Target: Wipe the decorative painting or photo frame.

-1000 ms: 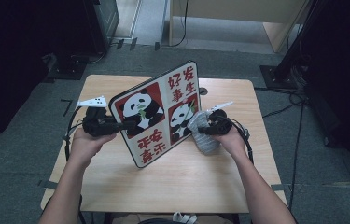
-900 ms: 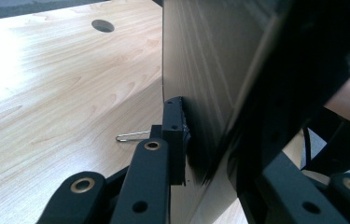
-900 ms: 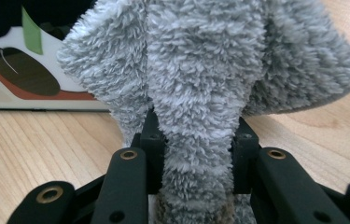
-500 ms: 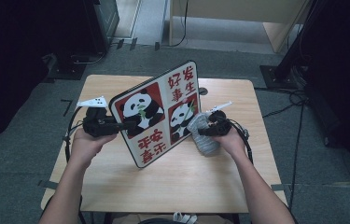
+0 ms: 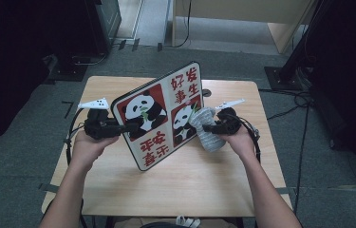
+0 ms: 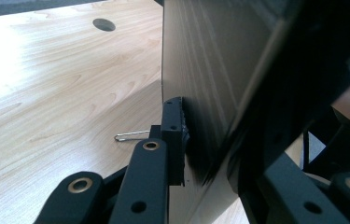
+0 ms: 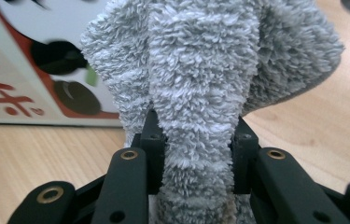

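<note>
High view: we see the panda board (image 5: 159, 116) propped tilted on the table (image 5: 175, 185), its left edge pinched by the left gripper (image 5: 127, 127). The right gripper (image 5: 205, 127) presses a grey fluffy cloth (image 5: 208, 133) against the board's right panda panel.

Left gripper view: the jaws clamp the board's edge (image 6: 200, 84), one pad (image 6: 175, 135) flat on its back.

Right gripper view: the jaws squeeze a fold of the cloth (image 7: 200, 93), board (image 7: 18, 70) just behind.

Risk, as we judge it: a hard wipe could twist the board out of the narrow edge grip, or the cloth could slip free.

Left tool (image 5: 130, 127) clamped, right tool (image 5: 204, 127) clamped
</note>
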A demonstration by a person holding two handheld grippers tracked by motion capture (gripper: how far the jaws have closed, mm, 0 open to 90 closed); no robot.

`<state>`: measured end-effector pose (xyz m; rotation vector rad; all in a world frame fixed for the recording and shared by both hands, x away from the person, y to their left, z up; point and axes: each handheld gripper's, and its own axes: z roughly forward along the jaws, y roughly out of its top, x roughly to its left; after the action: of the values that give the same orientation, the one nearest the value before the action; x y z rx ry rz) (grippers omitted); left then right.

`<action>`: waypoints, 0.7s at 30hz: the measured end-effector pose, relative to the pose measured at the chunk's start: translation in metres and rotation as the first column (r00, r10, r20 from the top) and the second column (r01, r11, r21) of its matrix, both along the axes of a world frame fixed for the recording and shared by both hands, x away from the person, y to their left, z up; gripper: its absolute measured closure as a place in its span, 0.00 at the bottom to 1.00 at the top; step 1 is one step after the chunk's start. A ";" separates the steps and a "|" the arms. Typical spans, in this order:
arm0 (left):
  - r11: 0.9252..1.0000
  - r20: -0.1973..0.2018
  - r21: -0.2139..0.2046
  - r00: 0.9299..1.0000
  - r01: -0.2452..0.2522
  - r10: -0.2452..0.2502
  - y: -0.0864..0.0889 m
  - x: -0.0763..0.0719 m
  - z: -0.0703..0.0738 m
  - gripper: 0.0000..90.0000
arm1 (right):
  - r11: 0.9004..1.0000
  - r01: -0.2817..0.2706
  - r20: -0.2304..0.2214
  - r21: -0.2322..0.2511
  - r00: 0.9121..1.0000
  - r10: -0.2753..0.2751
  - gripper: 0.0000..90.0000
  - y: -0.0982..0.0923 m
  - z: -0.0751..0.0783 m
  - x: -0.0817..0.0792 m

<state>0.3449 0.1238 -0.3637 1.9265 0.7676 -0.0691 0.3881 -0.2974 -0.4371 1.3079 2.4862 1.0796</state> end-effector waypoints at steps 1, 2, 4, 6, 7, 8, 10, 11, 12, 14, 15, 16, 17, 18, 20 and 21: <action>1.000 0.000 0.000 1.000 0.001 -0.001 0.000 0.000 0.000 0.86 | 1.000 -0.005 0.016 0.000 1.000 0.005 0.75 0.000 0.003 -0.001; 1.000 0.000 0.000 1.000 0.001 -0.001 0.000 0.000 0.000 0.86 | 1.000 -0.006 0.022 0.000 1.000 0.006 0.75 0.001 0.007 -0.002; 1.000 0.000 0.000 1.000 0.002 -0.002 0.000 0.000 0.000 0.86 | 1.000 -0.012 0.039 -0.003 0.999 0.012 0.75 0.001 0.014 -0.003; 1.000 -0.002 0.000 1.000 0.002 -0.002 0.000 0.000 0.000 0.86 | 1.000 -0.019 0.065 -0.005 0.998 0.020 0.75 0.002 0.021 -0.005; 1.000 -0.002 0.000 1.000 0.003 -0.003 0.000 0.000 0.000 0.86 | 1.000 -0.022 0.070 0.002 0.997 0.022 0.75 0.003 0.025 -0.005; 1.000 -0.002 -0.001 1.000 0.003 -0.003 0.000 0.000 0.000 0.86 | 1.000 -0.024 0.078 0.006 0.997 0.023 0.75 0.004 0.029 -0.006; 1.000 -0.002 -0.001 1.000 0.003 -0.003 0.000 0.001 0.000 0.86 | 0.999 -0.033 0.096 0.013 0.995 0.032 0.75 0.006 0.037 -0.007; 1.000 -0.002 0.000 1.000 0.003 -0.003 0.000 0.001 0.000 0.86 | 0.999 -0.037 0.102 0.014 0.994 0.035 0.75 0.006 0.040 -0.008; 1.000 -0.002 -0.001 1.000 0.003 -0.003 0.000 0.000 0.000 0.86 | 0.999 -0.038 0.106 0.019 0.994 0.036 0.75 0.007 0.043 -0.008; 1.000 -0.003 -0.001 1.000 0.003 -0.003 0.000 0.000 0.000 0.86 | 0.999 -0.045 0.114 0.022 0.993 0.043 0.74 0.009 0.051 -0.009; 1.000 -0.003 0.000 1.000 0.003 -0.003 0.000 0.000 0.000 0.86 | 0.999 -0.049 0.117 0.021 0.992 0.046 0.74 0.010 0.054 -0.009; 1.000 -0.003 0.000 1.000 0.003 -0.003 0.000 0.000 0.000 0.86 | 0.998 -0.055 0.126 0.020 0.991 0.052 0.74 0.011 0.057 -0.009; 1.000 -0.004 0.000 1.000 0.002 -0.002 0.000 0.000 0.000 0.86 | 0.998 -0.058 0.126 0.023 0.991 0.054 0.74 0.012 0.061 -0.010; 1.000 -0.004 0.000 1.000 0.003 -0.003 0.000 0.000 0.000 0.86 | 0.998 -0.068 0.134 0.016 0.989 0.065 0.74 0.014 0.065 -0.009; 1.000 -0.004 0.000 1.000 0.003 -0.003 0.000 0.000 0.000 0.86 | 0.997 -0.074 0.141 0.016 0.987 0.071 0.74 0.016 0.072 -0.010; 1.000 -0.004 -0.001 1.000 0.002 -0.002 0.000 0.000 0.000 0.86 | 0.997 -0.079 0.148 0.020 0.986 0.075 0.74 0.017 0.076 -0.010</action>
<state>0.3453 0.1239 -0.3638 1.9271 0.7678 -0.0746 0.3785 -0.2804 -0.3616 1.1026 2.4395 1.1832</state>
